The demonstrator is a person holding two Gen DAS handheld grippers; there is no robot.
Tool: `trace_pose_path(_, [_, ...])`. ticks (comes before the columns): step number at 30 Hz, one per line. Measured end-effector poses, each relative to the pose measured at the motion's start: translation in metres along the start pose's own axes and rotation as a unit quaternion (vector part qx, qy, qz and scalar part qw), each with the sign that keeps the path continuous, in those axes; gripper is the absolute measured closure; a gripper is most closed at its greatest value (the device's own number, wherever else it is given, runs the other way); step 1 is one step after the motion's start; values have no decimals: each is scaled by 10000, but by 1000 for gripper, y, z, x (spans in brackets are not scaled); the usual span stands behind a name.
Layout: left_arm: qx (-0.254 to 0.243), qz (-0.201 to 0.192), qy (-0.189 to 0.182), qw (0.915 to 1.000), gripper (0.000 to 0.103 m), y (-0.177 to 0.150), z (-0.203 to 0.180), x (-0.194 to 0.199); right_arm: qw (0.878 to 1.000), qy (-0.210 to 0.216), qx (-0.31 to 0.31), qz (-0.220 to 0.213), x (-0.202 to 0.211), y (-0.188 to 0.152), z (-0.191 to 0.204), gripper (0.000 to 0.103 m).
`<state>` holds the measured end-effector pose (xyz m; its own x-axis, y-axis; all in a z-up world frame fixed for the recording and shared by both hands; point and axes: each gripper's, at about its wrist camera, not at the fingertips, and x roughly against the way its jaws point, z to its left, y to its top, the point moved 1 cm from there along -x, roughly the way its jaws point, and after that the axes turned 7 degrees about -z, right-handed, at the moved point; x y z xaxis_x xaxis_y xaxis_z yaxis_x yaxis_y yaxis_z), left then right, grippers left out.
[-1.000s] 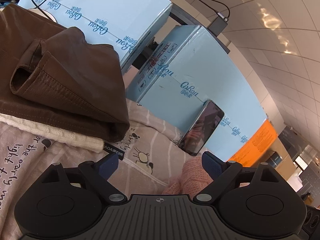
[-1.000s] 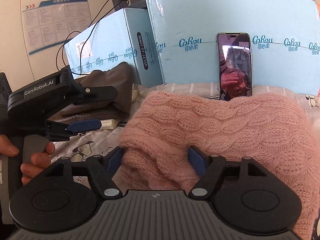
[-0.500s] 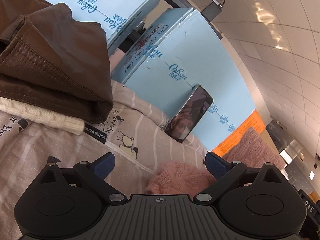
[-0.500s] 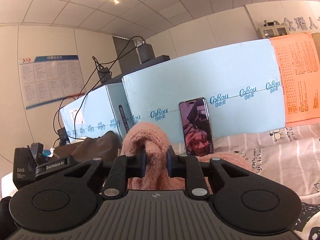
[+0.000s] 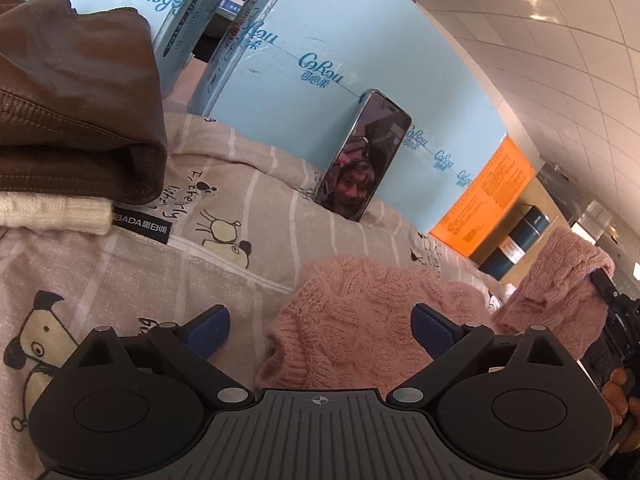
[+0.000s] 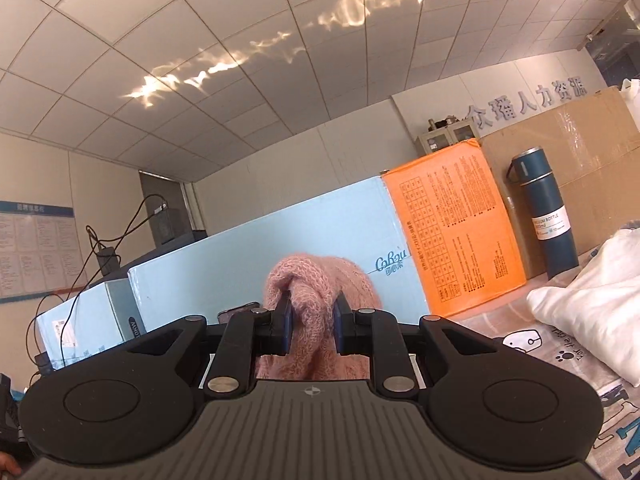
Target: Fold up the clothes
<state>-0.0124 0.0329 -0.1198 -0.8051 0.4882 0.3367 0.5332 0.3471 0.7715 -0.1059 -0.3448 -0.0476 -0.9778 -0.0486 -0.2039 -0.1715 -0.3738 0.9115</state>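
Currently the right tool (image 6: 311,322) is gripping a bunched fold of the pink knit sweater (image 6: 316,280), its two blue pads (image 6: 285,326) pressing the knit from both sides, and is holding that fold lifted, with ceiling and wall behind it in the right wrist view. Seen from the left wrist camera, the lifted part of the sweater (image 5: 560,292) is hanging at the right edge, draped over the right tool's black body (image 5: 618,312), while the rest of the garment is lying in a rumpled mound on the printed bedsheet (image 5: 120,272).

Left tool (image 5: 320,326) is standing wide apart, gripping nothing; its pads (image 5: 210,326) are sitting on either side of the near edge of the sweater mound (contact with the knit cannot be judged from this angle).

Surroundings: a brown leather jacket (image 5: 76,100) is lying folded on top of a cream knit (image 5: 56,210) at upper left, well apart from the sweater. A phone (image 5: 364,156) is leaning upright against a light blue carton (image 5: 340,64), screen facing the tools. Beside that carton an orange box (image 6: 452,236) is standing, then a dark blue vacuum bottle (image 6: 544,220) in front of a brown cardboard box (image 6: 580,152). A white garment (image 6: 592,300) is lying on the sheet at right.
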Motion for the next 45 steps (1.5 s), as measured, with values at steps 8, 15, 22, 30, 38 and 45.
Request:
trace_pose_path(8, [-381,142,-82,9991,5,-9,-16,-7,9990,-439,100,-43,-2,-6,-9,85])
trace_pose_path(15, [-665,-79,-126,9977,81,-9,-28,-1,9983,-587,37,29,-6,-10,-14,85])
trace_pose_path(22, [-933,-749,-28,9928,85,1,-36,20,9975,-658,-252,84,-18,-2,-21,85])
trace_pose_path(30, [-918,-1133,631,9873,84,14,-13,41,9891,-1184,-311,816,-29,-12,-35,87])
trace_pose_path(38, [-778,-766,838,9905,84,9,0,29,9676,-1528,541,1937,-30,-34,-40,70])
trace_pose_path(45, [-698,-732,818,9915,83,8,3,28,9642,-1176,1342,1964,-30,-24,-22,26])
